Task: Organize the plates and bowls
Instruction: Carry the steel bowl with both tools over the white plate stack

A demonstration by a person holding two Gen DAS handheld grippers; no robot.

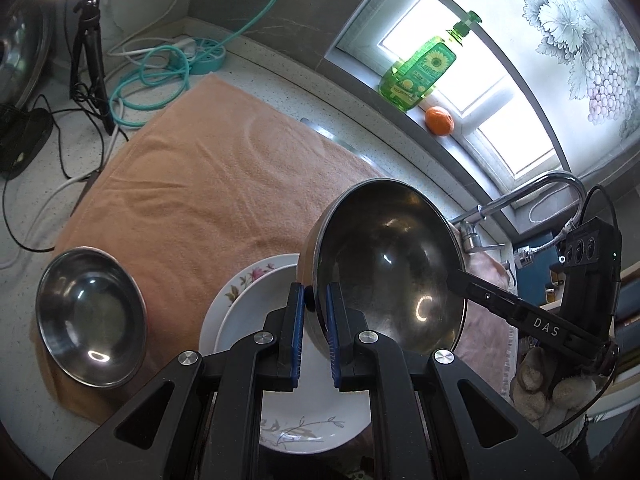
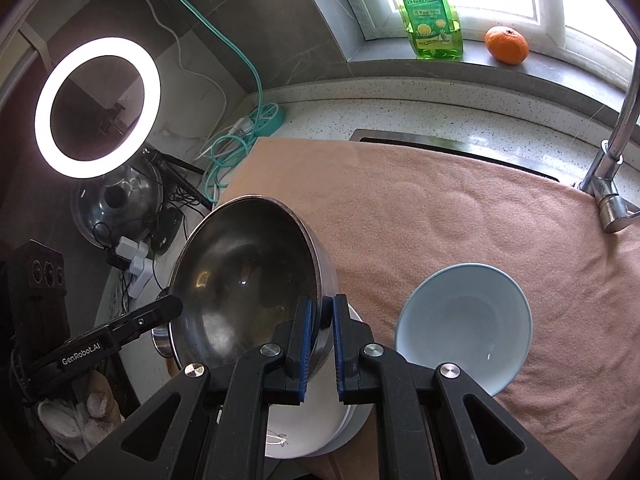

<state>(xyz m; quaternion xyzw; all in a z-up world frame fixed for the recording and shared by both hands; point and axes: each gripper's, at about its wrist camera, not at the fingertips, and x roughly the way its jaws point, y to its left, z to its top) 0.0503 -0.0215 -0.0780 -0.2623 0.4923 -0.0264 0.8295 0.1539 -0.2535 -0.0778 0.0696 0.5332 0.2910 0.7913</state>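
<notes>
Gripping opposite rims, both sets of fingers, left [image 1: 314,312] and right [image 2: 320,320], hold the steel bowl [image 1: 384,264] tilted directly above the plates [image 1: 248,320].

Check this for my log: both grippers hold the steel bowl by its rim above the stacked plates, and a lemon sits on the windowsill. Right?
Not quite: it is an orange, not a lemon, as the right wrist view shows. Both grippers, left and right, do hold the steel bowl above the plates.

"DAS" on right tool [image 1: 318,300], "GenRobot.AI" on left tool [image 2: 320,320]
</notes>
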